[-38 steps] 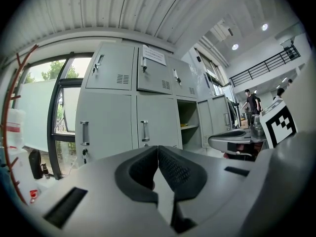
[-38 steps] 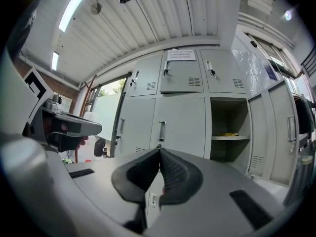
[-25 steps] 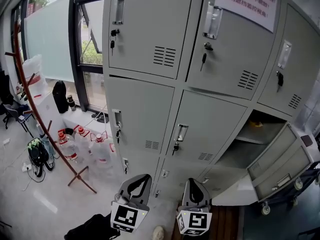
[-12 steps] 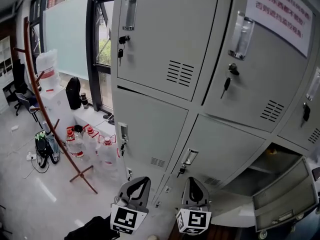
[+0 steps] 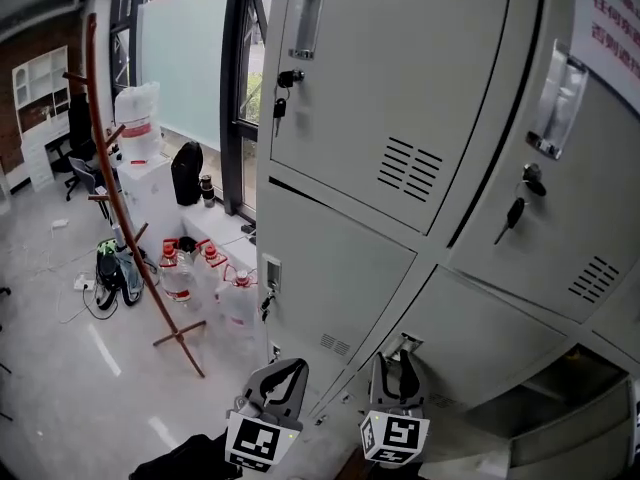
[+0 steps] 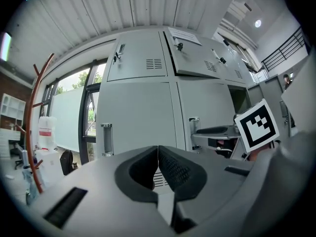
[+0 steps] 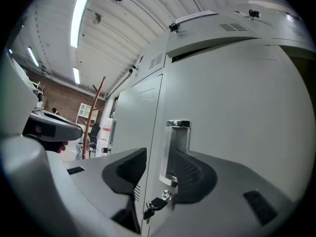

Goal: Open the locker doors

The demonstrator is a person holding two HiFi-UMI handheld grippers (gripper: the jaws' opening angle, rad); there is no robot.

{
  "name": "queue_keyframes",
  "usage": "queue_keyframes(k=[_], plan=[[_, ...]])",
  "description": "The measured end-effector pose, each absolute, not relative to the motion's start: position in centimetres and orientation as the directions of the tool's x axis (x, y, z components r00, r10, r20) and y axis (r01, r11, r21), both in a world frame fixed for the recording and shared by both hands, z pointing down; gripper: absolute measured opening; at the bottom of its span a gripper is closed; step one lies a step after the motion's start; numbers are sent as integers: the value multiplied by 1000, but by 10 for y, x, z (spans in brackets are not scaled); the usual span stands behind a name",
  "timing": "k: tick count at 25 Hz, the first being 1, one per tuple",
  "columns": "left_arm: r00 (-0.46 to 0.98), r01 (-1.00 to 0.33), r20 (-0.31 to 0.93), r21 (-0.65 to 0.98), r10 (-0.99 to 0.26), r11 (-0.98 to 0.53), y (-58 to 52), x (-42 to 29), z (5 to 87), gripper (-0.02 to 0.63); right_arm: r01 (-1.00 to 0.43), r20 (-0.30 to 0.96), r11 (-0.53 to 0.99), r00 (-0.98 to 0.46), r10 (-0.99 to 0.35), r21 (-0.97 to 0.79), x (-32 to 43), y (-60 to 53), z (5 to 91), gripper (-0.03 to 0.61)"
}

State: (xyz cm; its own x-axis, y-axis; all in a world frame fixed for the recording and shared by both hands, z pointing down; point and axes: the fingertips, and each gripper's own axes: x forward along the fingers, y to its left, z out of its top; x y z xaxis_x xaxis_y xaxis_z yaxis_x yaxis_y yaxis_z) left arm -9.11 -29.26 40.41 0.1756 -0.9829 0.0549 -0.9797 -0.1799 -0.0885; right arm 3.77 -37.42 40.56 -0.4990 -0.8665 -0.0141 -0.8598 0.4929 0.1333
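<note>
right gripper (image 7: 157,174): jaws just opened, now apart; door handle (image 7: 177,147) lined up in gap, not pinched. left gripper (image 6: 158,163): closed, empty. locker door (image 5: 490,343) shut, directly ahead; handle grab likely next.

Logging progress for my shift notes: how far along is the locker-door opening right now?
Done: one lower-right locker door hangs open. In hand: the right gripper, jaws just opened, frames the recessed handle of a closed door without clamping it; the left gripper is shut, empty. Left: the other doors in the head view, such as the top-left door, look closed.
</note>
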Motion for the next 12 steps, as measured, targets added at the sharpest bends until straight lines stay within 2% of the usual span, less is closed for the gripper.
queue_keyframes(k=[12], plan=[[103,-990,72,-87,-992,-109,-293,-109,410,25,-844,-7,523,-527,-850,117,25,-386,410,184]])
